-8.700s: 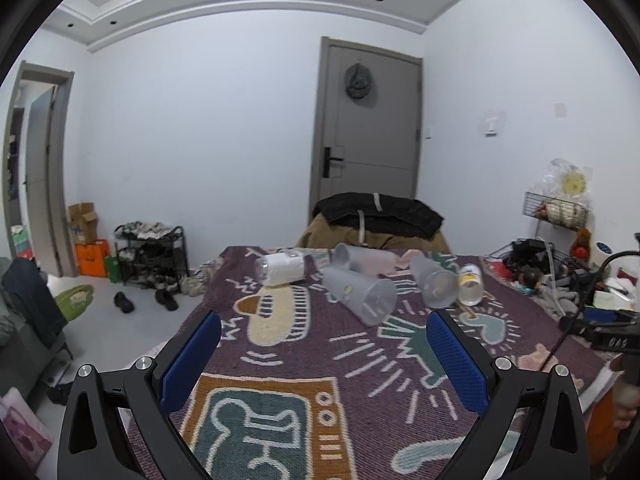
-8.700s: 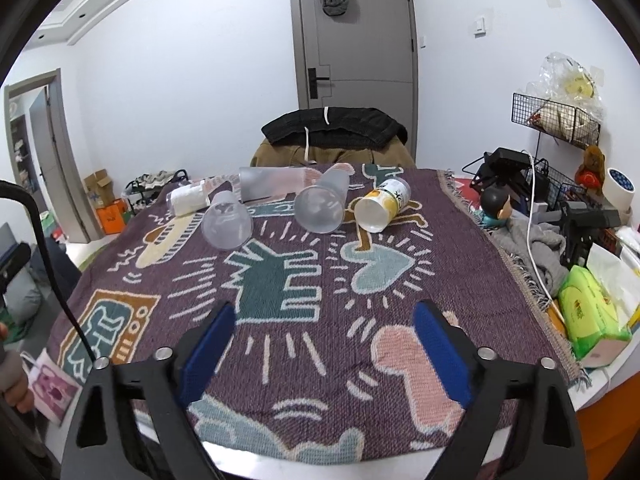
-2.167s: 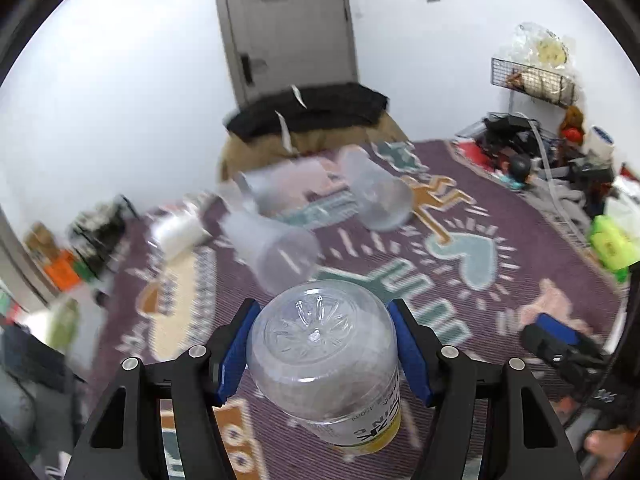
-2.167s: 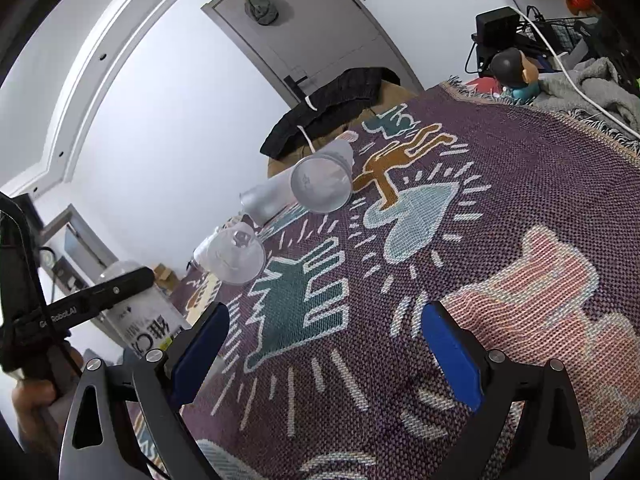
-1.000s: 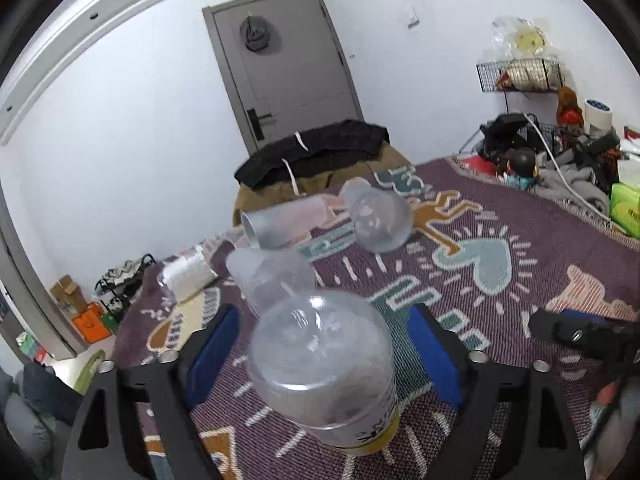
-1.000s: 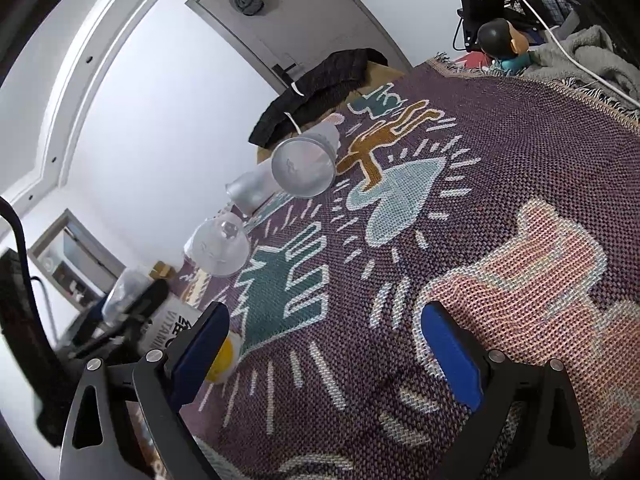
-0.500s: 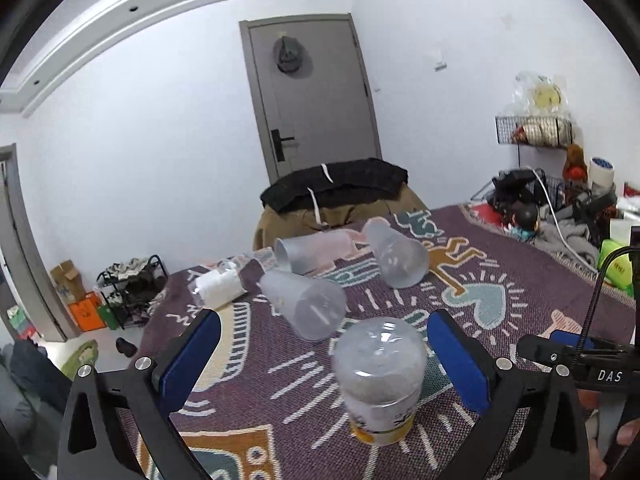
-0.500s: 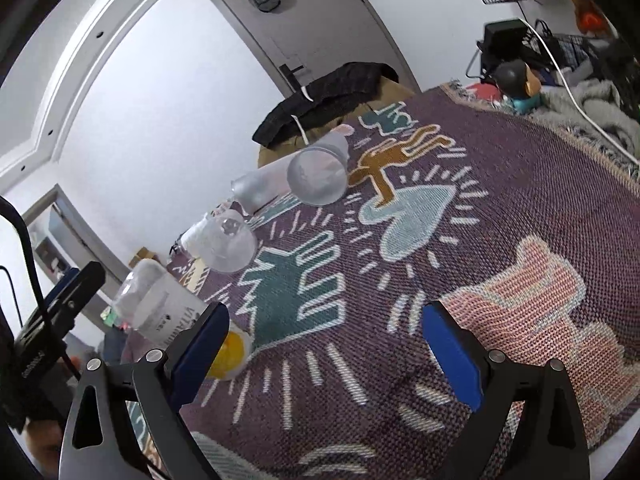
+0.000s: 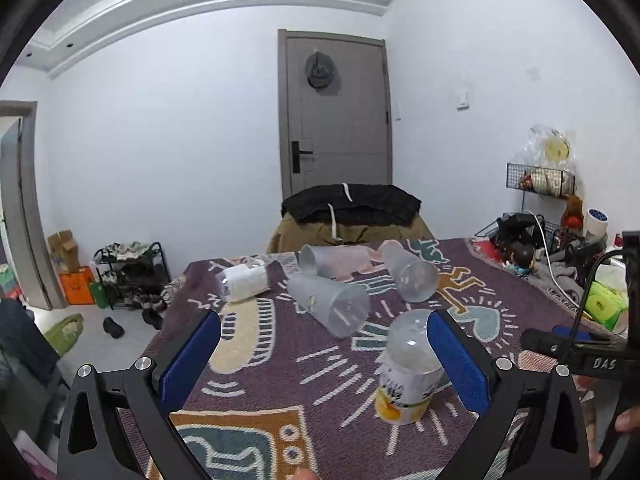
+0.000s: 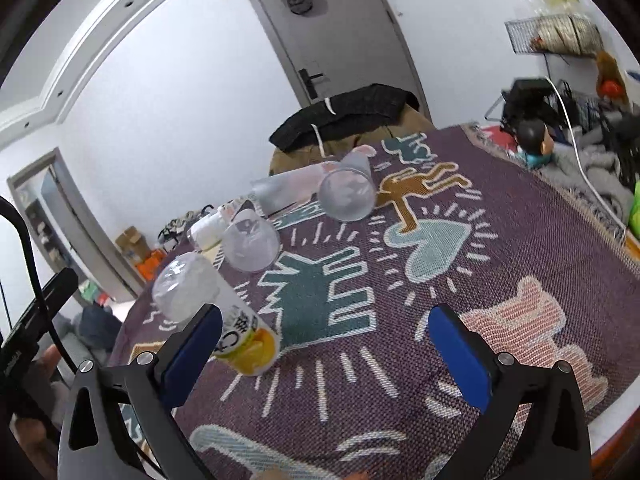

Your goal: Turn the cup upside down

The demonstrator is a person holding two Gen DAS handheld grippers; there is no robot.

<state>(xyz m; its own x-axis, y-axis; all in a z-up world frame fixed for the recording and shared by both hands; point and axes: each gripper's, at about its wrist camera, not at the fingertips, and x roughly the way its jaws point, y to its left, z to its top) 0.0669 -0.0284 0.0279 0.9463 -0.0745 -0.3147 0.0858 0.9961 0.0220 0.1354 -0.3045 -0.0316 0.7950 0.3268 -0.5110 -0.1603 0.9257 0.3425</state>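
While both sets of jaws stand wide apart with nothing between them, the cup with the yellow printed band sits upside down on the patterned blanket that covers the surface, rim down and clear base up, and it is the landmark for everything else. From the left wrist view the left gripper hangs just short of that cup, its right blue pad crossing in front of the cup's right edge, though whether it touches is not clear. Beyond the cup, a frosted tumbler lies on its side with its mouth turned toward the camera; farther back and to the cup's right lies a second frosted tumbler, and behind those a third lies crosswise. A white-labelled bottle lies on its side well off to the cup's far left. From the right wrist view the right gripper sits to the cup's right, its left blue pad overlapping the cup in the picture, with the blanket's teal figure between the pads. Behind the cup, past the end of the surface, a dark jacket is draped over a brown seat, with a grey door behind it
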